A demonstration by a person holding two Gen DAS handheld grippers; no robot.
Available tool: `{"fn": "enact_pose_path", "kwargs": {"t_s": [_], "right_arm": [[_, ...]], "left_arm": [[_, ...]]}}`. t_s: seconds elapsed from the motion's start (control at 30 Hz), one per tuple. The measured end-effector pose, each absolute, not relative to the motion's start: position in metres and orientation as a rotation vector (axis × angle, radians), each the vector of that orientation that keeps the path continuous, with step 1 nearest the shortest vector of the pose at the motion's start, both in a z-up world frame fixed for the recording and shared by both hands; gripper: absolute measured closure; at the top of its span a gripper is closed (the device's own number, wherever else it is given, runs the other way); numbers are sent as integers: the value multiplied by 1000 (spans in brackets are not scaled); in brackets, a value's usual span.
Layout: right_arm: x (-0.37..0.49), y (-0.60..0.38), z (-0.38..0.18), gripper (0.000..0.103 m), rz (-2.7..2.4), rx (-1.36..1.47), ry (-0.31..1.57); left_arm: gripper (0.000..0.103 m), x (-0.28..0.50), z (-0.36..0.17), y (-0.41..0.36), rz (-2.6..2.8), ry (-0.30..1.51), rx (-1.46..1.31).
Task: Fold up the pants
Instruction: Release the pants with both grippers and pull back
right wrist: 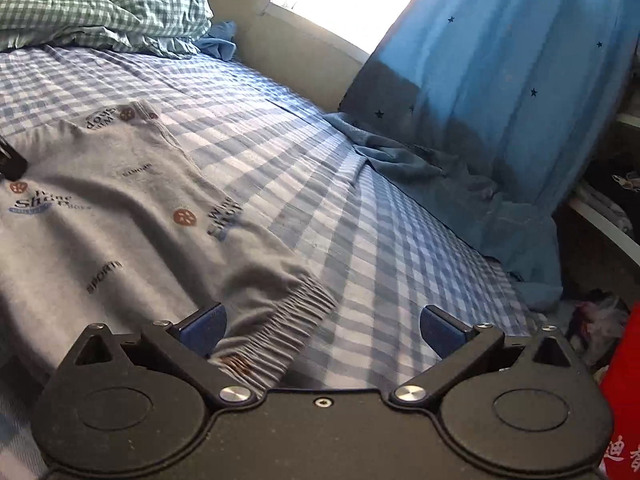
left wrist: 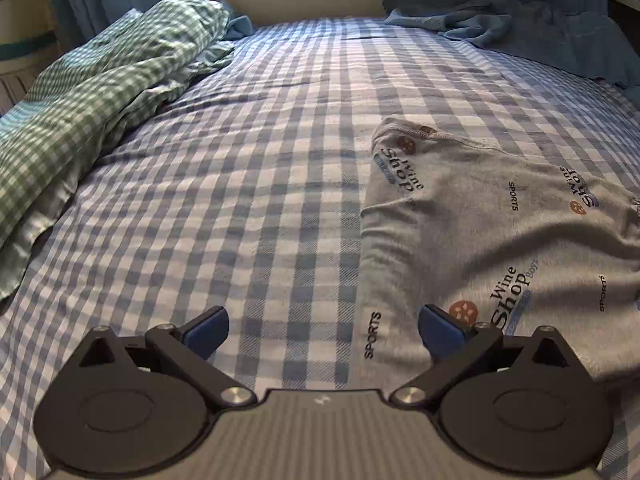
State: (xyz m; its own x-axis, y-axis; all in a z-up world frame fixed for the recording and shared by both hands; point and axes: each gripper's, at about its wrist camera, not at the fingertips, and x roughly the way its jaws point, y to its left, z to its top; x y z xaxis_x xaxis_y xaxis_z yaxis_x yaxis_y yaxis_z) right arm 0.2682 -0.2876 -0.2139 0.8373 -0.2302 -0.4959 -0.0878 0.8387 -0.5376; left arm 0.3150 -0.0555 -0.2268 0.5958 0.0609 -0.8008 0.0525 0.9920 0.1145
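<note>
Grey printed cotton pants [left wrist: 492, 240] lie spread on the blue-and-white checked bed sheet [left wrist: 248, 168], toward its near right part. The left gripper [left wrist: 324, 330] hangs spread wide over the pants' left edge, grasping nothing. The right gripper [right wrist: 322, 330] is likewise released above the gathered elastic waistband [right wrist: 280, 320]. A crumpled green gingham quilt [left wrist: 100, 92] lies along the bed's left edge.

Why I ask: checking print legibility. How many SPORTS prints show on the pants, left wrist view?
3 on the pants: one SPORTS print near the left edge, one upper middle, one far right. More may be hidden off-frame.
</note>
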Motion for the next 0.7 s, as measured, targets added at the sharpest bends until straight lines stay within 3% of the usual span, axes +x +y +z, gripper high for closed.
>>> {"fn": "enact_pose_path", "kwargs": {"t_s": [0.17, 0.3, 0.53, 0.7], "right_arm": [[242, -292, -193, 1, -64, -466, 601], [240, -285, -215, 1, -94, -457, 730], [230, -282, -186, 1, -147, -376, 675], [234, -276, -208, 1, -167, -386, 802]], "left_arm": [[0, 300, -227, -55, 1, 1016, 75], [0, 297, -233, -53, 19, 1056, 62], [0, 301, -224, -52, 12, 1110, 53], [0, 297, -232, -52, -8, 1172, 84]]}}
